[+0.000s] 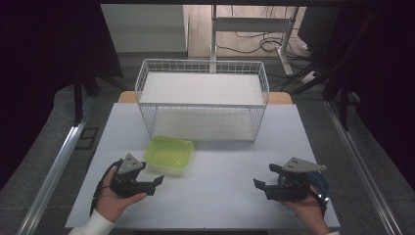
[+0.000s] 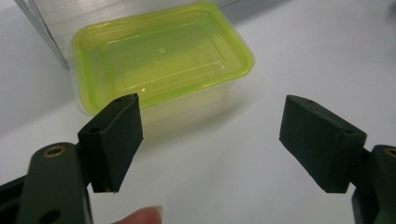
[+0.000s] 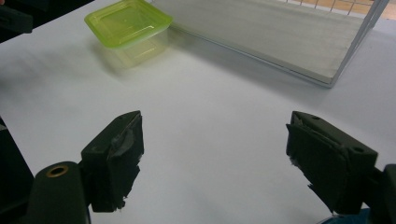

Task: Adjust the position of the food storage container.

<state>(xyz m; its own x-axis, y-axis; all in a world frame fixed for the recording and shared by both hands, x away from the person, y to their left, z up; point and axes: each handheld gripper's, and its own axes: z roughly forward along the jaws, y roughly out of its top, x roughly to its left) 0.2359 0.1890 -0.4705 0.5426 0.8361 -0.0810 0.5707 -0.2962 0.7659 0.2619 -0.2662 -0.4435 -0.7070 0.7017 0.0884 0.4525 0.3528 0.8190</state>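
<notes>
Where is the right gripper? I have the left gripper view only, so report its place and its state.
Observer: The right gripper is over the table's near right part, in the person's hand, open and holding nothing.
Operator: Now tell me what stands behind the green container.
Observer: A white wire rack with two shelf levels stands just behind it and is much wider than the container.
</notes>
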